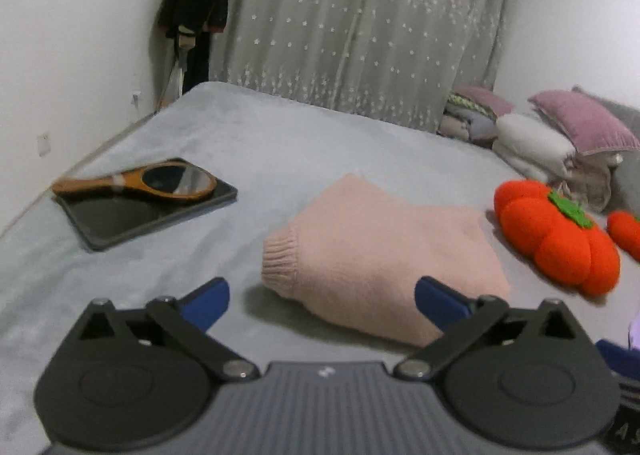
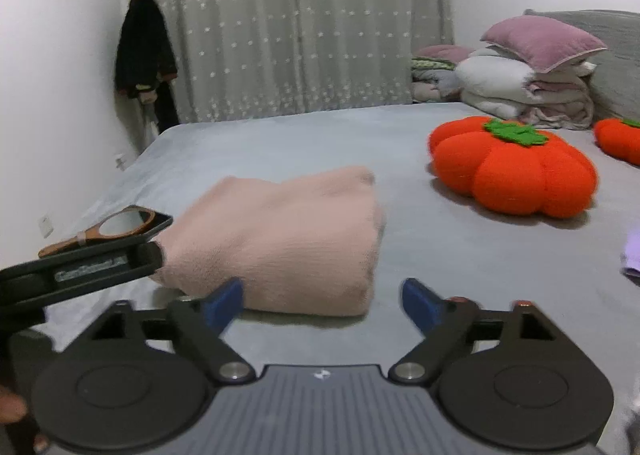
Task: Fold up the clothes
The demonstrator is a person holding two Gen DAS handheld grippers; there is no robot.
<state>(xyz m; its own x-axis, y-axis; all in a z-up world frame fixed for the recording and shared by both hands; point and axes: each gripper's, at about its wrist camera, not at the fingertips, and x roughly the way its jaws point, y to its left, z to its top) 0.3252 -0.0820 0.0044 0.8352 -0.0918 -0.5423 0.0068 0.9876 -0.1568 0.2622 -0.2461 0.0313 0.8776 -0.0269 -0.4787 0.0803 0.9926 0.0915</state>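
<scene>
A pink knitted sweater [image 1: 380,251] lies folded into a thick bundle on the grey bed [image 1: 280,143], its ribbed hem facing left. My left gripper [image 1: 322,297] hovers just in front of it, open, blue fingertips [image 1: 210,297] wide apart with nothing between them. In the right wrist view the same sweater [image 2: 280,239] lies ahead and slightly left. My right gripper [image 2: 322,301] is open too, empty, just short of the bundle's near edge. The left gripper's black body [image 2: 80,271] juts in from the left, beside the sweater.
A dark tray [image 1: 136,219] with a wooden hand mirror [image 1: 160,183] sits left of the sweater. An orange pumpkin cushion [image 2: 512,167] lies to the right, a second one [image 2: 620,139] farther right. Stacked pillows and blankets [image 2: 532,75] fill the far right corner. A curtain [image 2: 296,27] hangs behind.
</scene>
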